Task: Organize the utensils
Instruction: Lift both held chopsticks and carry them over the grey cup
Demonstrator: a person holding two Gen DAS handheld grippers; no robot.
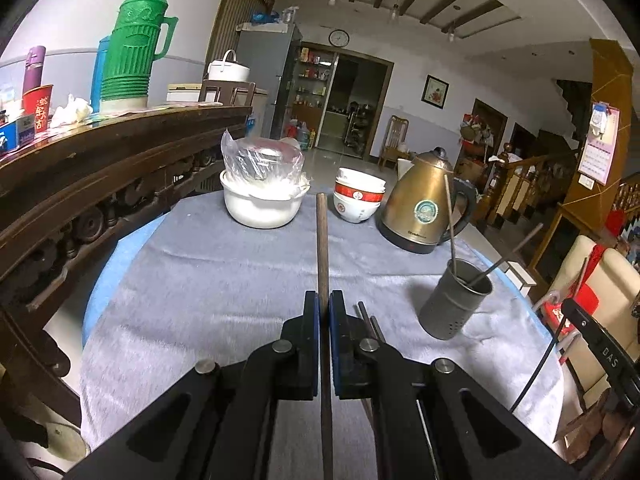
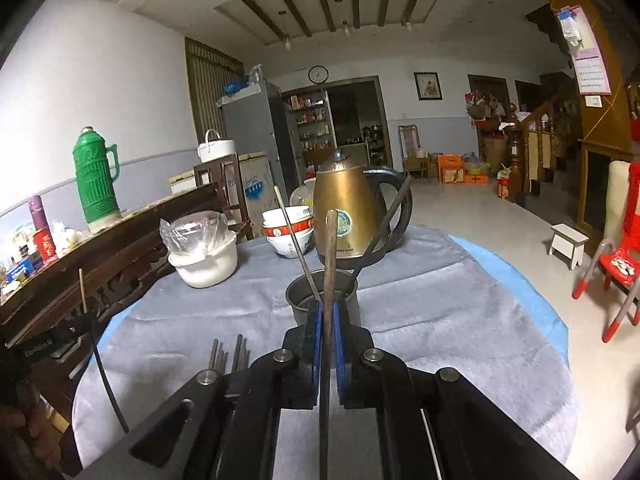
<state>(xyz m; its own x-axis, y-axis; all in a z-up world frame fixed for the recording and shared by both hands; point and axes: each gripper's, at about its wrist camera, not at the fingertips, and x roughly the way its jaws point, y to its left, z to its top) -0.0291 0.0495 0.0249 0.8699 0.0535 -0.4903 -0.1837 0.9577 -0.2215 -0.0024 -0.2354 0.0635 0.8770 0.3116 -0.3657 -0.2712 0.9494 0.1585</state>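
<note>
I have a dark chopstick (image 1: 321,248) pinched in my left gripper (image 1: 323,308), jaws clamped narrow on it, tip aimed out over the grey cloth (image 1: 208,280). My right gripper (image 2: 327,320) is clamped on a second chopstick (image 2: 330,256) the same way, lined up just short of the metal holder (image 2: 298,300). The holder already has two sticks leaning in it – so partly done. Loose chopsticks (image 2: 230,354) lie on the surface beside my right jaws, maybe four; hard to count under the rig. Left to do: drop both held ones in, then clear that pile. Kettle (image 2: 348,208) and bowls (image 2: 288,232) sit behind, untouched.
</note>
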